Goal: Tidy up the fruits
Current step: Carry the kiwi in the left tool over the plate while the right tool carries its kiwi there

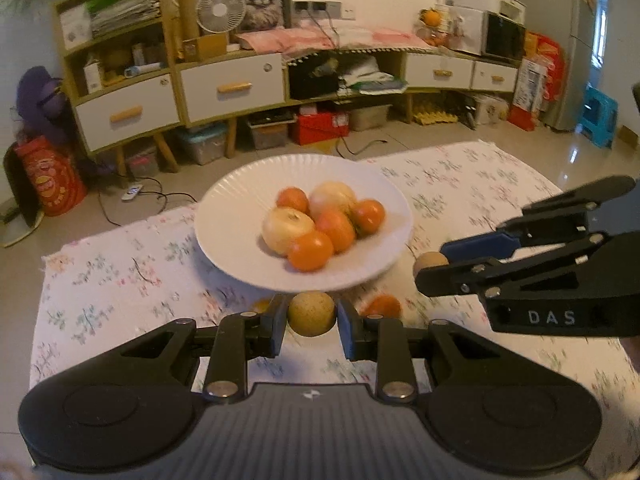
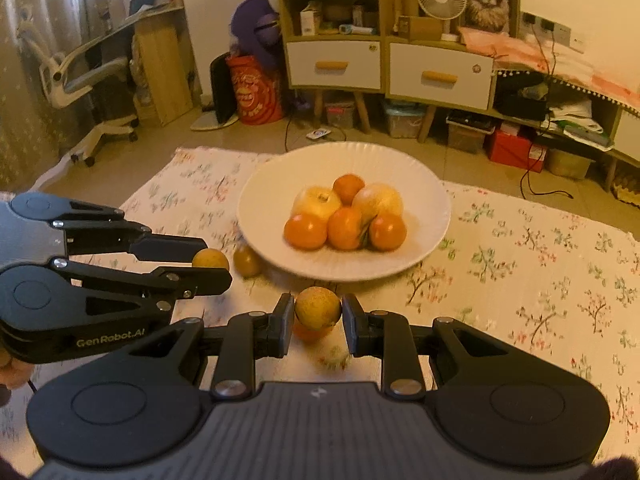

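Observation:
A white plate (image 1: 240,200) (image 2: 424,200) on the floral cloth holds two pale apples (image 1: 286,229) and several oranges (image 1: 310,251). My left gripper (image 1: 312,320) is shut on a small brown round fruit (image 1: 312,314), just in front of the plate's near rim. It also shows in the right wrist view (image 2: 208,258), with its fruit (image 2: 211,258). My right gripper (image 2: 318,316) is shut on a second small brown fruit (image 2: 318,307), and shows in the left wrist view (image 1: 434,262). A loose orange (image 1: 382,306) (image 2: 312,332) and another brown fruit (image 2: 247,261) lie on the cloth.
The floral cloth (image 1: 460,184) lies on a tiled floor. Behind it stands a long low cabinet (image 1: 232,88) with drawers, boxes beneath and cables (image 1: 152,196) on the floor. An office chair (image 2: 92,80) stands far left in the right wrist view.

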Motion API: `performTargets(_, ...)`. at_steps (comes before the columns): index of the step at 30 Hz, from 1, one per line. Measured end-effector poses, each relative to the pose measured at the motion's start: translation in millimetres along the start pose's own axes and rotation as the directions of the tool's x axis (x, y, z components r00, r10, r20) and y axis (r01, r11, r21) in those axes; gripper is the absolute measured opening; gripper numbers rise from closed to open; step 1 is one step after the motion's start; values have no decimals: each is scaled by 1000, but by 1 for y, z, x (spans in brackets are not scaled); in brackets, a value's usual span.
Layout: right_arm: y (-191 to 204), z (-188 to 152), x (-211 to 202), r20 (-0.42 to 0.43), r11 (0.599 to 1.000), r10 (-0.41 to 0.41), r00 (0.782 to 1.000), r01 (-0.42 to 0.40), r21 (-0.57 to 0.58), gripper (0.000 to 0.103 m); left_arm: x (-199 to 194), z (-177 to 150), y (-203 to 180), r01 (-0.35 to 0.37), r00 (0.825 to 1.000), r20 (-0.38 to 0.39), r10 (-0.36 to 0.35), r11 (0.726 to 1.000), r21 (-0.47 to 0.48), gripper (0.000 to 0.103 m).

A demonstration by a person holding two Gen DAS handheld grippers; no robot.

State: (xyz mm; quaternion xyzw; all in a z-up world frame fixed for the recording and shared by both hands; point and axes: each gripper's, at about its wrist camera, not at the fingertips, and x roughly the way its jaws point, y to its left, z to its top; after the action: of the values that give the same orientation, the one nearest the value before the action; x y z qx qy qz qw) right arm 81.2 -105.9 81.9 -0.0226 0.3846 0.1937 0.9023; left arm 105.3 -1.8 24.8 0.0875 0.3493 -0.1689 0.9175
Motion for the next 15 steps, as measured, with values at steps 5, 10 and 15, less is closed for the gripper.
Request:
performTargets(5,-5,13,10,19,999,-19,1000,18,32,23,16,17,14,-20,1000,13,21,998,-64,10)
performTargets(10,-13,19,22,16,997,-39,999,38,67,23,34,24,21,-39,999,2,40,992,-117,10)
performTargets(15,-19,20,30,11,995,-57,998,56,87,23,44,24,23,-44,999,6,46,989,-144,10)
